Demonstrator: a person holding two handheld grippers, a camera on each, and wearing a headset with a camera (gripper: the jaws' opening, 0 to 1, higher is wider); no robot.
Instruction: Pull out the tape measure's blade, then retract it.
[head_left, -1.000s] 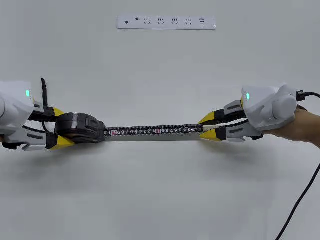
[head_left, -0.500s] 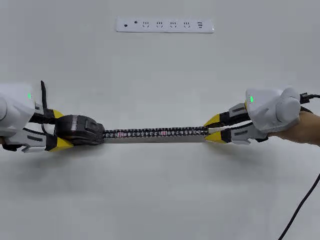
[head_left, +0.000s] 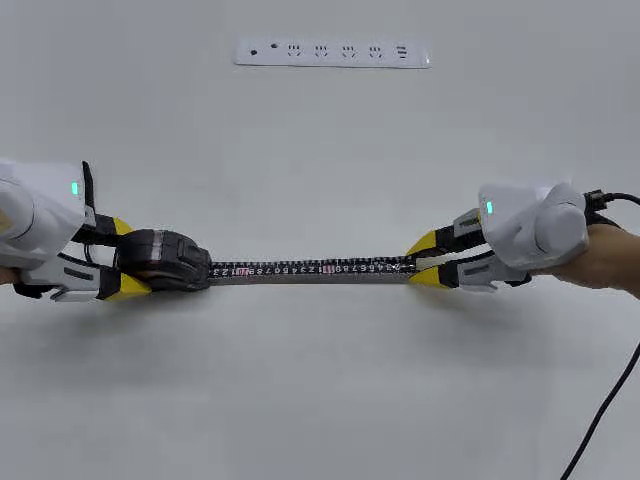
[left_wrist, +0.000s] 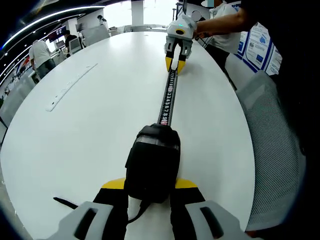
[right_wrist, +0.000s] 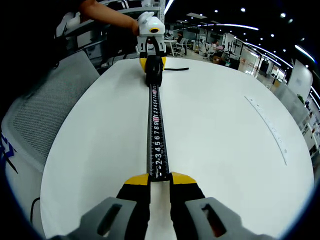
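Observation:
A black tape measure case (head_left: 165, 258) lies on the white table, and my left gripper (head_left: 125, 256) is shut on it from the left. In the left gripper view the case (left_wrist: 152, 160) sits between the yellow-tipped jaws of the left gripper (left_wrist: 150, 184). Its black blade (head_left: 310, 268) runs out flat along the table to the right. My right gripper (head_left: 420, 262) is shut on the blade's end. The right gripper view shows the blade (right_wrist: 156, 135) stretching away from my right gripper (right_wrist: 160, 179) to the case (right_wrist: 154, 70).
A white power strip (head_left: 333, 52) lies at the far side of the table. A black cable (head_left: 600, 410) trails off the right gripper toward the near right corner. The case's black strap (right_wrist: 175, 69) lies on the table beside it. Chairs stand along the table's edge (left_wrist: 235, 90).
The blade stays stretched between the two grippers at about the same length. The right gripper drifted slightly right, then slightly back left. Both grips are unchanged.

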